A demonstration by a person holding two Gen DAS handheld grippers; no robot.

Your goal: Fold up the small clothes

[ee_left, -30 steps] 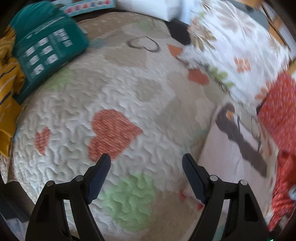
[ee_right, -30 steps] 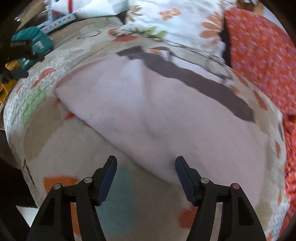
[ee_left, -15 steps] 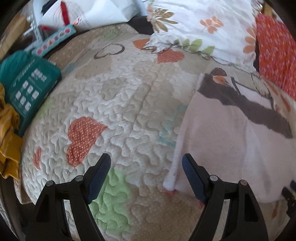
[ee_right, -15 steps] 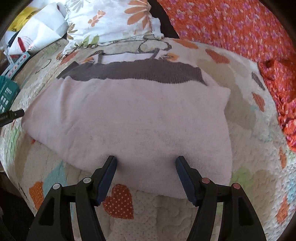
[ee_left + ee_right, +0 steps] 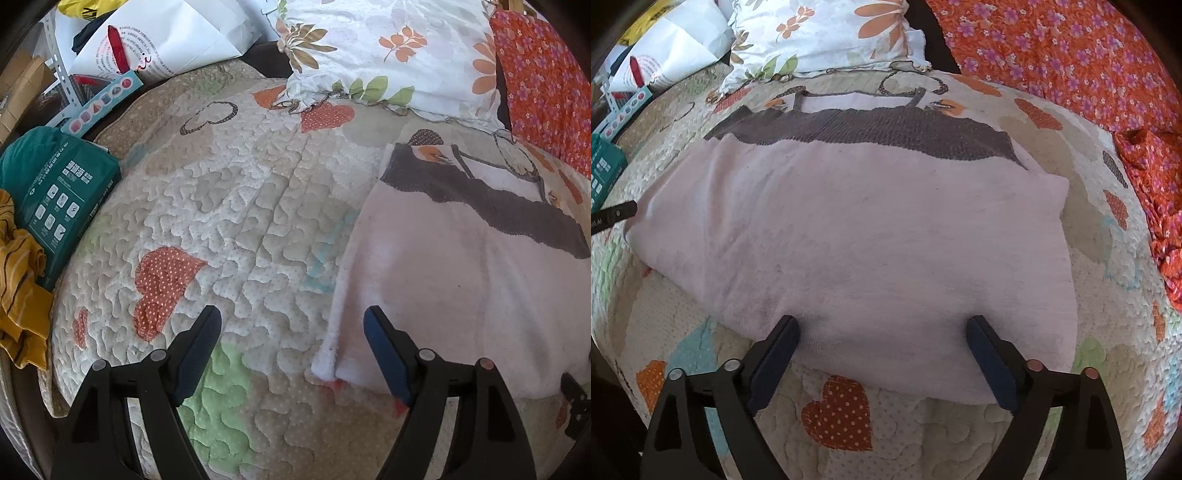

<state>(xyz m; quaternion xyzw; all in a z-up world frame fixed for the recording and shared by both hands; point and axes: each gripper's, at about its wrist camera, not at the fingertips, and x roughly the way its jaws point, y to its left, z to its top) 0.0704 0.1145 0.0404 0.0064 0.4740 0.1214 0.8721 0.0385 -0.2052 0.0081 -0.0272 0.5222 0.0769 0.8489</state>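
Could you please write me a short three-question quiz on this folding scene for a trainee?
1. True or false: the right gripper is shut on the pink garment.
2. Which end of the garment carries the dark grey band: (a) the end near the grippers, (b) the far end by the floral pillow?
3. Fill in: the left gripper sits over the garment's near ____ corner.

Key
1. False: its jaws stand wide apart over the near edge.
2. b
3. left
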